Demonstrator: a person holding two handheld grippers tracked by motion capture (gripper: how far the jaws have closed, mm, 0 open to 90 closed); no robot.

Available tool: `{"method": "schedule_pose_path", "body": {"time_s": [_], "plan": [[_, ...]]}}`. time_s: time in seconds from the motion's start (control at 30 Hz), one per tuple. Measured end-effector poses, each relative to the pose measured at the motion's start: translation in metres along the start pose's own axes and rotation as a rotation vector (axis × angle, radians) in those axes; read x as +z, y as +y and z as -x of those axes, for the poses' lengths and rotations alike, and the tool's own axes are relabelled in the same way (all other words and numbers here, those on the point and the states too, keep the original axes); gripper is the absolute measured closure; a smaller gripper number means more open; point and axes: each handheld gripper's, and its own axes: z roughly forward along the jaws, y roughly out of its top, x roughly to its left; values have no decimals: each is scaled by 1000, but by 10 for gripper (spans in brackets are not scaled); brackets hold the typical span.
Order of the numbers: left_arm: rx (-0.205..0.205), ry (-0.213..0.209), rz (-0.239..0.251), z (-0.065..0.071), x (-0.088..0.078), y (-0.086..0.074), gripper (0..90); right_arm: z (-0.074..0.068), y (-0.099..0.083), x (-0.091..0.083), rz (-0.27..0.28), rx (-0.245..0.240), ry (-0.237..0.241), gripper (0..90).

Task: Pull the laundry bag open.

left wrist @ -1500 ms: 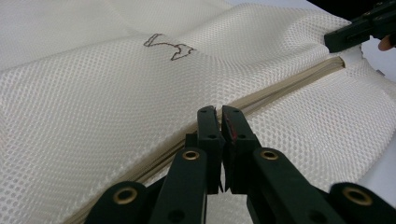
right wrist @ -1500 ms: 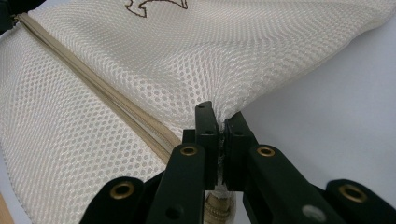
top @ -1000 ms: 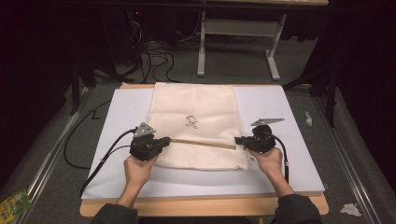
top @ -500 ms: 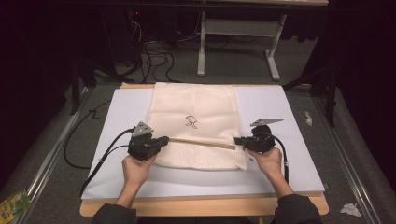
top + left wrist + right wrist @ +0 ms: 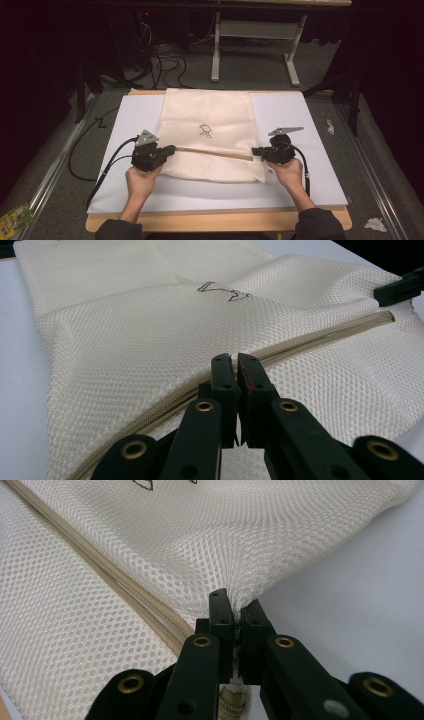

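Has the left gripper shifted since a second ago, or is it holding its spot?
No. The left gripper sits at the same place against the white board's left edge, shut on the mesh bag.

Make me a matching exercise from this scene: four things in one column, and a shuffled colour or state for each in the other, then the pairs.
Things:
1. mesh bag
2. left gripper
3. mat
4. small drawing

Colour or state:
A. white, spread under the bag
B. cream, lying flat
C. dark outline on the bag
D. black, shut on the bag's left edge

Pairs: 1-B, 2-D, 3-A, 4-C
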Motion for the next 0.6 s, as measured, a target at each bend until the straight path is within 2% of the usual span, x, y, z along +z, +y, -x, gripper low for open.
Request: {"method": "schedule_pose_path", "body": {"time_s": [0.27, 0.6], "plan": [[-26, -4, 11, -6, -4, 0, 872, 1, 0, -1, 0, 6, 1, 889], [-29, 22, 9, -13, -11, -3, 872, 5, -1, -2, 3, 11, -6, 889]]}}
